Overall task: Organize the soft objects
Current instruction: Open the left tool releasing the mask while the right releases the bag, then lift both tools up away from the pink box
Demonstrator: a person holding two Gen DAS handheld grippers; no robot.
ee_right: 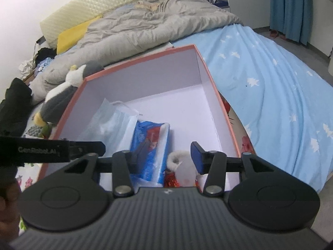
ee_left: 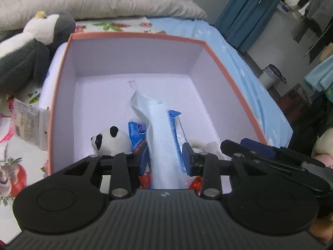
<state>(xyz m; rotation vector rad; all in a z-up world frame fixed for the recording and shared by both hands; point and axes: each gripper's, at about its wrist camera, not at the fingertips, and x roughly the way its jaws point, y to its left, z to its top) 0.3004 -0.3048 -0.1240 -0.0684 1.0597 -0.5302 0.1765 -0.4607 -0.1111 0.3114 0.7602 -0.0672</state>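
The left gripper [ee_left: 165,156] hangs over the near end of an open box [ee_left: 133,35] with a salmon-pink rim and white inside; the box sits on a bed [ee_right: 270,87] with a light blue star-print sheet. Its 2 fingers [ee_left: 187,156] stand partly apart; a pale blue face mask [ee_left: 162,129] lies between them, and the pads do not look pressed against it, though blur makes this hard to judge. The mask stretches toward the middle of the box floor, lying over a blue plastic packet [ee_left: 136,132]. A small panda plush [ee_left: 110,139] rests in the box just left of that packet, near the front wall.

The right gripper [ee_right: 166,157] points down into the same box from the other near corner; its fingers [ee_right: 197,158] are partly open and grip nothing; below them lie the blue packet [ee_right: 152,145], a small white plush [ee_right: 183,166] and something red and shiny [ee_right: 171,180].

Outside the box, touching its left wall, a grey and white penguin plush [ee_left: 27,48] lies on the bed; a crumpled grey duvet [ee_right: 149,25] is heaped behind.
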